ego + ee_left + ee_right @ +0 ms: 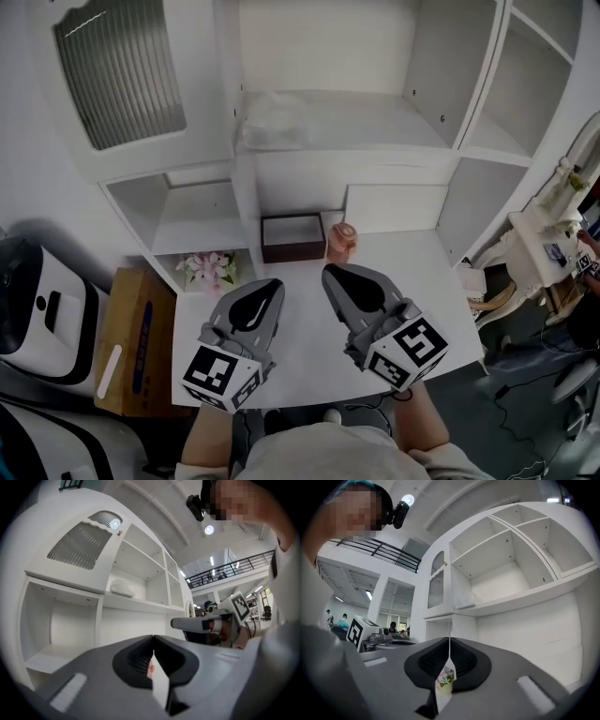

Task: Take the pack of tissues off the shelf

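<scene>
The left gripper (270, 285) and the right gripper (330, 273) both have their jaws pressed together on nothing. They are held level over the desk (309, 366) and aimed at the cabinet, seemingly a ready pose before any reach. The pack of tissues (272, 127) lies untouched at the left end of the shelf (394, 141) above, well apart from both.

Right gripper (450, 640): dark grey plastic jaws together, tips meeting, nothing gripped. Tall white open-compartment shelving unit (520, 597) ahead. Pale soft pack of tissues (463, 597) lies at left end of its middle shelf. White arched louvred door (436, 587) on unit's left side.
</scene>
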Available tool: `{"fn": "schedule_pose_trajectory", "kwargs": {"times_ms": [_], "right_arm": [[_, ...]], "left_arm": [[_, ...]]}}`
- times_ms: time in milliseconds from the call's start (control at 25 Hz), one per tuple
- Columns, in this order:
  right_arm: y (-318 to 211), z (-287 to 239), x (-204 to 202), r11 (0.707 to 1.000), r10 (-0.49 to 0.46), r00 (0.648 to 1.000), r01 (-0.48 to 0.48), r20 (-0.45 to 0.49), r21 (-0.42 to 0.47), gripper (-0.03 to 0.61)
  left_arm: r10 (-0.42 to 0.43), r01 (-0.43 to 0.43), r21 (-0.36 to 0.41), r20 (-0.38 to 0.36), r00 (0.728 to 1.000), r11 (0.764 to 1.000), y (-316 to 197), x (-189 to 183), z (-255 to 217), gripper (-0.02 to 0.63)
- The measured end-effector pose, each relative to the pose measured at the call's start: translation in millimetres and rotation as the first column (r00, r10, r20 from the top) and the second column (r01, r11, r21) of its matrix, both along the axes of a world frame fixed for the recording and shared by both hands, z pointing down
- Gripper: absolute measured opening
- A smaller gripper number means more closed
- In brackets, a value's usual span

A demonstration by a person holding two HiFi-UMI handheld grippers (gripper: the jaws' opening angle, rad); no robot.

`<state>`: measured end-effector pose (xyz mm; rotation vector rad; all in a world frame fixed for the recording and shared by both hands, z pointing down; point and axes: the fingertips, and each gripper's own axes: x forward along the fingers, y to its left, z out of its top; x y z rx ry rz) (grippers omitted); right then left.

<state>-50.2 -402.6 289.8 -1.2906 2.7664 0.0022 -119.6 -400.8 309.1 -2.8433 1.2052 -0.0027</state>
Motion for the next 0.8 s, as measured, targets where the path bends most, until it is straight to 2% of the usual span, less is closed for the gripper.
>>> {"fn": "schedule_pose_trajectory", "kwargs": {"times_ms": [440,800], "right_arm": [[-34,-36,-19,0.997,0.065,0.997,-0.063,-0.031,0.049,0.029],[-66,-71,-17,0.985,0.139,0.990,-0.134,-0.037,0.107,0.060]], "left_arm": [[0.076,-0.076,0.002,-0.004,0.997,0.997,-22,-19,-2,0.002],[0.130,-0.130,0.008,-0.011,0.991,0.991,-44,-26,-3,0.002]]}}
